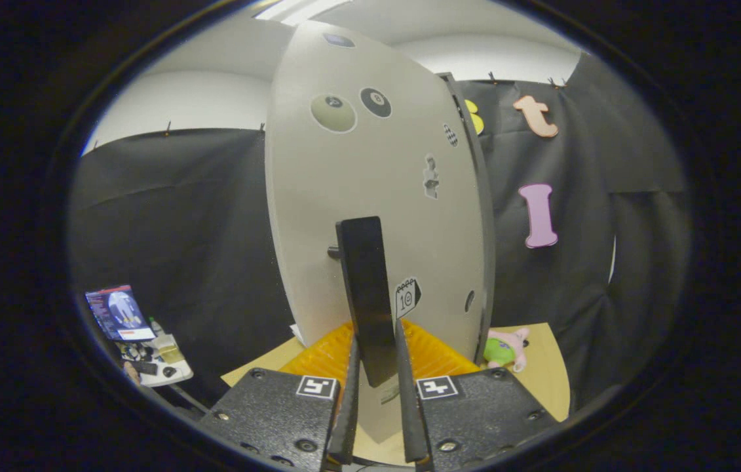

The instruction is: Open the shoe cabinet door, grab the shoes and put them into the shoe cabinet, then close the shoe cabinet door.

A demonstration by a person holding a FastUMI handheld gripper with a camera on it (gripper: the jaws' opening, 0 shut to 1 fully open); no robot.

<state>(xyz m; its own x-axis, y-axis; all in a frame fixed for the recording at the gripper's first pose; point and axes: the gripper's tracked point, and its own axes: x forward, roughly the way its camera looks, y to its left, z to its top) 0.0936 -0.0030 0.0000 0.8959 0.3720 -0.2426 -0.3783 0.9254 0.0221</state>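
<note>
The white shoe cabinet door (370, 196), dotted with stickers, stands close ahead of me, swung out edge-on so its dark side edge (483, 216) shows on the right. A long black handle (365, 288) sticks out from the door on a short post. My gripper (375, 357) is shut on the lower end of that handle, one finger pressing each side. No shoes are visible from here.
An orange ribbed mat (432, 354) lies on the wooden tabletop (550, 373) under the door. A pink and green plush toy (506, 349) sits just right of the door's base. A small side table with a screen and clutter (137, 341) stands down to the left.
</note>
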